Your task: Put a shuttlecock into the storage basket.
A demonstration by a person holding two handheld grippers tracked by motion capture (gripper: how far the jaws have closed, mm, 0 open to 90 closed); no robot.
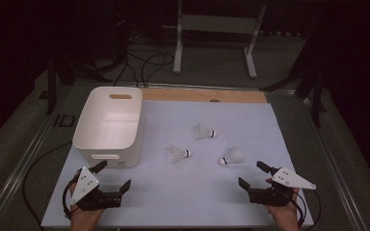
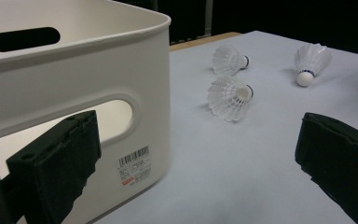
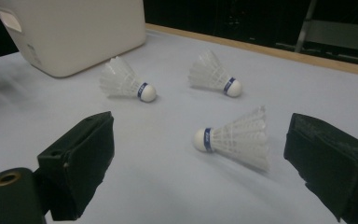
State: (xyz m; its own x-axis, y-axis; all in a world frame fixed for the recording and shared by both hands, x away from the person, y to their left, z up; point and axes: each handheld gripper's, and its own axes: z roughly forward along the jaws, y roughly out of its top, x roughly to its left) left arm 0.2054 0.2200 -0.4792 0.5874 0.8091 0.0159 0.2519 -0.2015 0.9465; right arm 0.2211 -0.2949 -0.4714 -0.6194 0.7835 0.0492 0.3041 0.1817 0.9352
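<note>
Three white shuttlecocks lie on their sides on the pale blue mat: one in the middle [image 1: 178, 154] [image 2: 230, 97] [image 3: 127, 83], one farther back [image 1: 204, 131] [image 2: 229, 60] [image 3: 213, 75], one to the right [image 1: 231, 156] [image 2: 311, 61] [image 3: 235, 137]. A white plastic bin [image 1: 110, 126] [image 2: 74, 93] [image 3: 74, 32] with handle slots stands at the left. My left gripper [image 1: 113, 176] [image 2: 200, 163] rests open near the bin's front corner. At the front right my right gripper [image 1: 255, 175] [image 3: 205, 172] stands open, just short of the right shuttlecock.
The mat [image 1: 183, 197] covers a wooden table whose far edge [image 1: 207, 95] shows bare. Cables [image 1: 144, 65] and a white metal stand [image 1: 212, 29] lie on the floor beyond. Dark frame legs [image 1: 53, 82] stand at both sides.
</note>
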